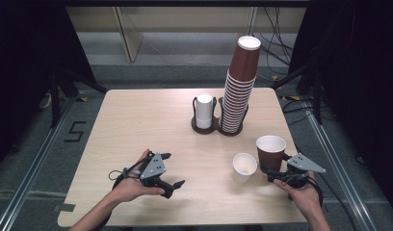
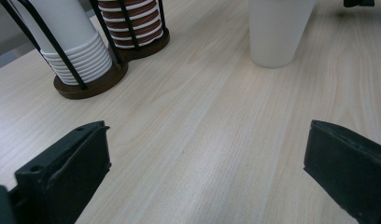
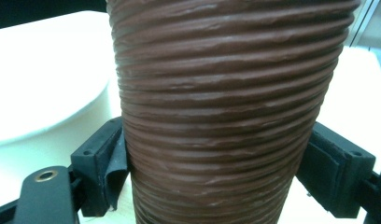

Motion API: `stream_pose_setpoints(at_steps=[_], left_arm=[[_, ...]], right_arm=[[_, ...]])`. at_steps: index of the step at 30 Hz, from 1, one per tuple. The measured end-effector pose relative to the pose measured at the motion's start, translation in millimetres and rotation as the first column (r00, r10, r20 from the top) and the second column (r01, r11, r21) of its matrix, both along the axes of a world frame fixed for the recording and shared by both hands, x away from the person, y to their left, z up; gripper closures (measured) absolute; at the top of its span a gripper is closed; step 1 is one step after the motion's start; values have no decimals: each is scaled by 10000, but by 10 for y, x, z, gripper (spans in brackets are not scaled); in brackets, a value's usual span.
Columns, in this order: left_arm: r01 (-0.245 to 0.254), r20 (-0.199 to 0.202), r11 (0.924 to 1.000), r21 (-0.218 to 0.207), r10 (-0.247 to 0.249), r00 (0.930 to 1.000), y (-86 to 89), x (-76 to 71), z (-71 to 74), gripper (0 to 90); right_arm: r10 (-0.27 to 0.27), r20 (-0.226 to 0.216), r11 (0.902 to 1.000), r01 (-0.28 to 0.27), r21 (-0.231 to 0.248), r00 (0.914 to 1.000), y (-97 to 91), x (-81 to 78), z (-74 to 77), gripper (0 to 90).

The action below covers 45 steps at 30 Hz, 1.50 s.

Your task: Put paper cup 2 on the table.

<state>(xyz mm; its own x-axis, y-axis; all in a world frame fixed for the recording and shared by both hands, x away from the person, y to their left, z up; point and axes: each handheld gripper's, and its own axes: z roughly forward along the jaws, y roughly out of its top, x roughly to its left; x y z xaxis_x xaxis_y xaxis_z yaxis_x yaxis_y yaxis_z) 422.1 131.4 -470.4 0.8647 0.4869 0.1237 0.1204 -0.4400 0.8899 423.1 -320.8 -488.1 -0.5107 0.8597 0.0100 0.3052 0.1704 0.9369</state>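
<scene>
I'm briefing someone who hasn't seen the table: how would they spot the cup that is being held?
Start at the tall leaning stack of brown cups at the table's far side, then come toward the near right corner. Two single cups stand there; the held one is the brown ribbed cup, clamped in the right tool. Its neighbour, the white cup, is shorter and untouched.

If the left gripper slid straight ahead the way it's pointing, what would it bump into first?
Probably nothing soon. The left gripper has open jaws with bare table ahead. Farther on, its line runs between the white cup and the cup holder; depth is unclear, so it might graze one.
</scene>
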Motion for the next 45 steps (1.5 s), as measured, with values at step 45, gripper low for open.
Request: stream_pose_setpoints(at_steps=[45], left_arm=[[65,18,9998,-162,-65,10000,10,-14,-24,0]], right_arm=[[-82,-1447,9994,34,-332,9894,124,-119,-49,4]])
